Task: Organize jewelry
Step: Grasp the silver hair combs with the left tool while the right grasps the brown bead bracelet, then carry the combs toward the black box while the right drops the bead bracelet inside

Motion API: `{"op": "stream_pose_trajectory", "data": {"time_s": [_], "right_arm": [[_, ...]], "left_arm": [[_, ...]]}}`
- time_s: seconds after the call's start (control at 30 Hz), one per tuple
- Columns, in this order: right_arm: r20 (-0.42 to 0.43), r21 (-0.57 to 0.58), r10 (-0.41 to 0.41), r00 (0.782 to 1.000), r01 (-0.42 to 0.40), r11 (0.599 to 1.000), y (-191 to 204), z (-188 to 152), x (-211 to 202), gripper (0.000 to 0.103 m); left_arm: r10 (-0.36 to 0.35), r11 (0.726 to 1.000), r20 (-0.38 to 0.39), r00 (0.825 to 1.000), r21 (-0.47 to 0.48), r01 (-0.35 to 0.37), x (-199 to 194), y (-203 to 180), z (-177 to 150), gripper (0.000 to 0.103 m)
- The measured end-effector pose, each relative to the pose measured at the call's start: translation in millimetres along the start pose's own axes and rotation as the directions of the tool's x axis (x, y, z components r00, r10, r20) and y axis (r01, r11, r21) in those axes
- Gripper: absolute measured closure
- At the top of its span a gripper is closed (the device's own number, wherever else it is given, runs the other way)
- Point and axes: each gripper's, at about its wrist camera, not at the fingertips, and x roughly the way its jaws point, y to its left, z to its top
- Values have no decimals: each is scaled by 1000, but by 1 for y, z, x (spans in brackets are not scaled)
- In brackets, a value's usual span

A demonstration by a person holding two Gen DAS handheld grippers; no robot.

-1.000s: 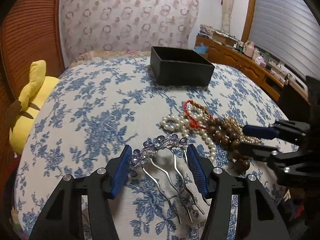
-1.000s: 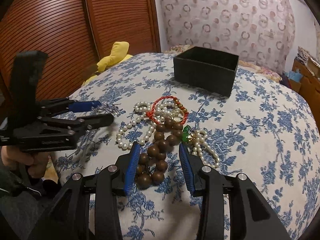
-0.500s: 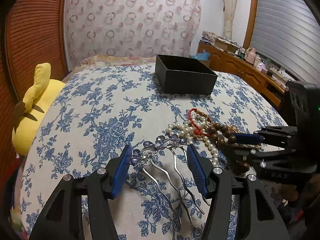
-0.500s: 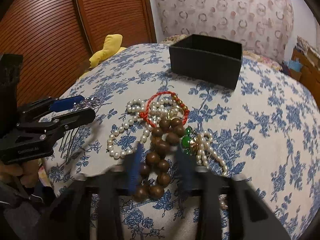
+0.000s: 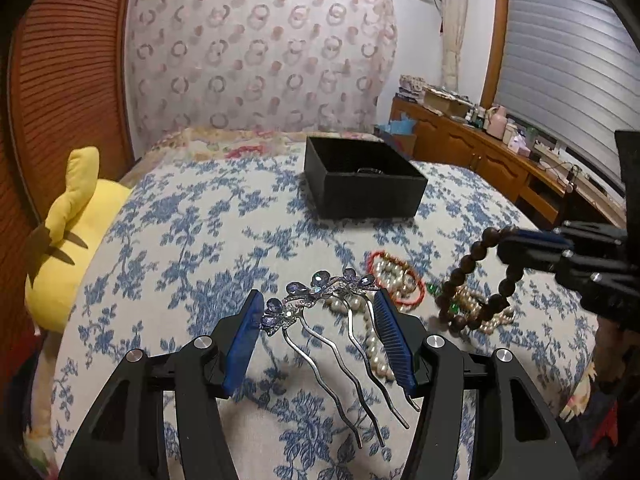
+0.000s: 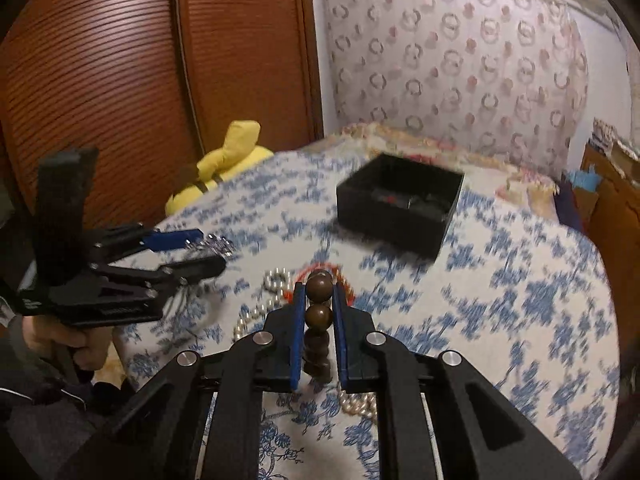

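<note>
Right wrist: wooden bracelet pinched; black box beyond.

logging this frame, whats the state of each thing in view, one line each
left gripper: shut on the hair comb, holding it above the bed
hair comb: gripped by its jewelled top, prongs toward the camera
right gripper: shut on the wooden bead bracelet
wooden bead bracelet: lifted, hanging as a loop
black box: open, on the bed
pearl necklace: lying loose on the bedspread
red bracelet: lying on the pearls

Left claw spread wide; right claw clamped (lifted, angled forward).
</note>
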Motion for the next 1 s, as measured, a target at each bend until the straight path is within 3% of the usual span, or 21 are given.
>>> {"op": "stream_pose_trajectory", "data": {"time_s": [0.53, 1.0], "right_arm": [[95, -62, -68, 993, 74, 995, -29, 67, -9, 88], [100, -46, -149, 984, 155, 987, -69, 114, 39, 88]], "left_arm": [[-4, 999, 55, 998, 38, 2, 16, -9, 49, 48], [0, 999, 98, 995, 43, -4, 41, -14, 95, 48]]}}
